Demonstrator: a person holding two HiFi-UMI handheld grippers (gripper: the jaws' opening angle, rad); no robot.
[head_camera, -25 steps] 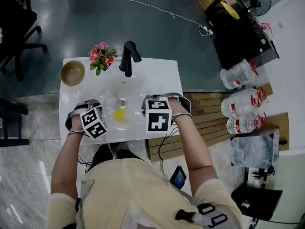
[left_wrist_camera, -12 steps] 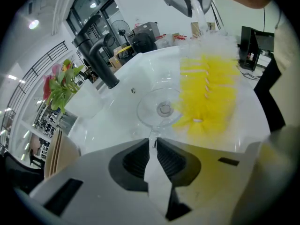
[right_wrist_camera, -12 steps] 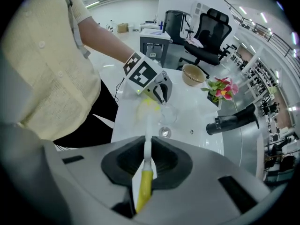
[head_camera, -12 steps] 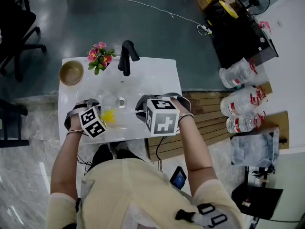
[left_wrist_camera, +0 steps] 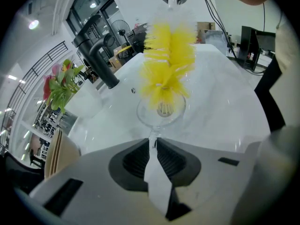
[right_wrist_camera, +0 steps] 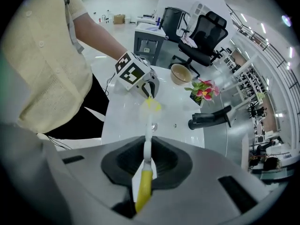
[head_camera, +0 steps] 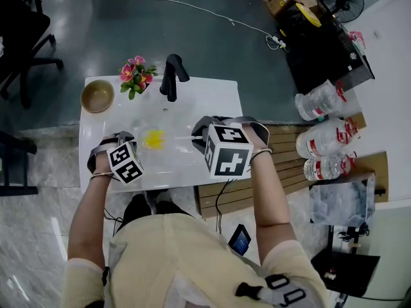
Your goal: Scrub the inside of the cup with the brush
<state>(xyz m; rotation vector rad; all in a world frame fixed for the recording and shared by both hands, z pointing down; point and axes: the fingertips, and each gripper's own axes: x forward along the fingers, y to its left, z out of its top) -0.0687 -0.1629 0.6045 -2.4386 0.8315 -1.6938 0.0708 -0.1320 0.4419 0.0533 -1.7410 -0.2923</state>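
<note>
My left gripper (left_wrist_camera: 152,143) is shut on the thin stem of a clear stemmed cup (left_wrist_camera: 160,112), which points away from it over the white sink. A brush with yellow bristles (left_wrist_camera: 168,55) reaches into the cup's bowl, its tip near the bottom. My right gripper (right_wrist_camera: 147,159) is shut on the brush handle (right_wrist_camera: 148,135), white with a yellow end. In the head view the bristles (head_camera: 153,138) lie between the left gripper (head_camera: 130,149) and the right gripper (head_camera: 200,138); the cup itself is too clear to make out there.
A black faucet (head_camera: 172,76) stands at the back of the white counter (head_camera: 215,101), with pink flowers (head_camera: 136,74) and a wooden bowl (head_camera: 97,96) to its left. Large water bottles (head_camera: 321,98) lie on the floor to the right. A drain hole (left_wrist_camera: 133,91) shows in the basin.
The right gripper has drawn back to the right, and the yellow bristles have shifted up and left in the head view. The left gripper has stayed almost in place.
</note>
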